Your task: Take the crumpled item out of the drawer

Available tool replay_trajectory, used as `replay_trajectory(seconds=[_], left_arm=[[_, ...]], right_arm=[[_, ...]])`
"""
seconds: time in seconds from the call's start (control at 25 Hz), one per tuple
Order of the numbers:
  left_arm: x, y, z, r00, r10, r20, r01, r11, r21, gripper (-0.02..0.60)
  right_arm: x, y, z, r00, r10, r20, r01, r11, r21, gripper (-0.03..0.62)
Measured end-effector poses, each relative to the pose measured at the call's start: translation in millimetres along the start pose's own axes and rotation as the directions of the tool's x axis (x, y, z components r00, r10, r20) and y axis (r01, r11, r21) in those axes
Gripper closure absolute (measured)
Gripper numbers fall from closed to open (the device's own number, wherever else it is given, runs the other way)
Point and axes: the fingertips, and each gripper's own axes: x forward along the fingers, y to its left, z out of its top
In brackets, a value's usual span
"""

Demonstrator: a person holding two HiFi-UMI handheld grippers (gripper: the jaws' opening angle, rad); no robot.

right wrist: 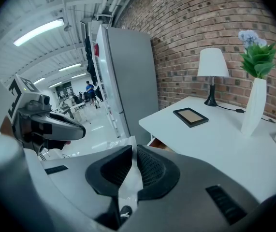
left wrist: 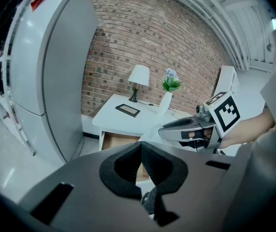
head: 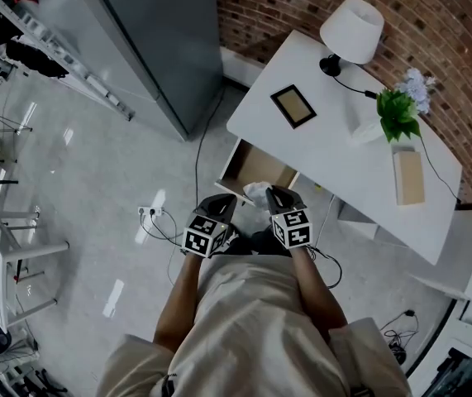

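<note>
Crumpled item (head: 256,193) clenched in right gripper (right wrist: 132,153) jaws at open drawer (head: 232,164) edge; left gripper (left wrist: 141,153) jaws closed, empty.

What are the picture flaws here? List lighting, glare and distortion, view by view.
Head view: dim and flat, with glare streaks on the floor. Left gripper view: strong fisheye, black corners, the cabinet bowed. Right gripper view: same fisheye, the ceiling lamp blown out, and the crumpled item in the right hand-held gripper looks soft, being close to the lens.
</note>
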Motion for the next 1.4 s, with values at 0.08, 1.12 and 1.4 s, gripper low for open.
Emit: replay_trajectory(seconds=[0.08, 1.12, 1.4], left_arm=[[0.1, -1.2, -1.1, 1.000, 0.001, -0.003, -0.001, 1.000, 0.006, 0.566], [-3.6, -2.8, -5.8, 1.000, -0.027, -0.014, 0.028, 0.998, 0.054, 0.566], [-0.9, -3.9, -6.3, 0.999, -0.039, -0.020, 0.040, 0.997, 0.068, 0.566]], right_arm=[[-0.9, 0.0, -0.5, 1.000, 0.000, 0.001, 0.000, 1.000, 0.001, 0.537], [1.9, 3.7, 2.9, 1.000, -0.015, 0.012, 0.015, 1.000, -0.009, 0.539], [4.1, 2.6, 3.8, 1.000, -0.019, 0.010, 0.019, 1.000, -0.012, 0.539]])
